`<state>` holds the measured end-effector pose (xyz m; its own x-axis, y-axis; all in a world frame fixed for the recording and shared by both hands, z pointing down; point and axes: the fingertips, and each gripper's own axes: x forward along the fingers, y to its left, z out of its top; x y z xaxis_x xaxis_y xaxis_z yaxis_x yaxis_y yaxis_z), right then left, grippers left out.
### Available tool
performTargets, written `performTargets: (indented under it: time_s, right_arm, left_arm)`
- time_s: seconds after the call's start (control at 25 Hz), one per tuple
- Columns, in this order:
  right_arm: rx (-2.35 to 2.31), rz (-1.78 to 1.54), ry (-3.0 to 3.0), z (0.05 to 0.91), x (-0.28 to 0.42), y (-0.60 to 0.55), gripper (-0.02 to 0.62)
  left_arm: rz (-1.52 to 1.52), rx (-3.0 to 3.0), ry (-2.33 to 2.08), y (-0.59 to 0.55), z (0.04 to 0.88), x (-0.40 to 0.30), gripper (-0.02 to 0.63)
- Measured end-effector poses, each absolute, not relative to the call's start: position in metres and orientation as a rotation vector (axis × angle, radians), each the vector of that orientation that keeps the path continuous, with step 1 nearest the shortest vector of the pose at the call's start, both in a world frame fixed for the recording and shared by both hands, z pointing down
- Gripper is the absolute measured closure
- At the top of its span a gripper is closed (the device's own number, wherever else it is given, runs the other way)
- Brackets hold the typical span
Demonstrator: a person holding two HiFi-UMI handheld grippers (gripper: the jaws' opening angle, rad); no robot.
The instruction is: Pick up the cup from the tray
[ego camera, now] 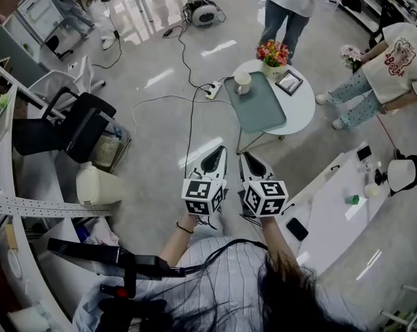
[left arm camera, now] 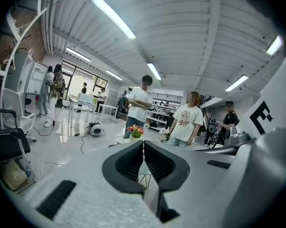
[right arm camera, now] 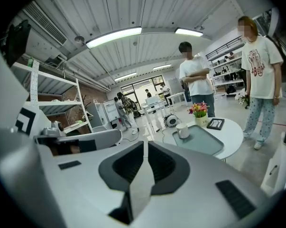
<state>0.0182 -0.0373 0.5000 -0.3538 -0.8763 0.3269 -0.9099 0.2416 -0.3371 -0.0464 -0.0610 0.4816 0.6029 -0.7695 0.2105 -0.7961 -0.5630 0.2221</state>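
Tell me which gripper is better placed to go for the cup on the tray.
Right, marginally. The cup shows clear in the right gripper view and lies almost straight ahead of the right gripper; the left gripper sits further aside. Both are shut and far off.

No word, number or brand can be read with certainty. Red lettering is printed on the white T-shirt (ego camera: 400,59) of a person beside the round worktop (ego camera: 301,106), but it is too small to be made out. Only black-and-white square markers, not letters, are carried on the cube (ego camera: 204,196) of the left gripper (ego camera: 218,154) and the cube (ego camera: 265,198) of the right gripper (ego camera: 248,159).
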Motion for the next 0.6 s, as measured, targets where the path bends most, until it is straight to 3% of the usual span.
performTargets:
  time_s: [0.6]
  right_arm:
    - [1.842, 0.795, -2.335, 0.506, 0.005, -0.128, 0.548]
  left_arm:
    - [0.113, 2.576, -1.156, -0.154, 0.487, -0.065, 0.586]
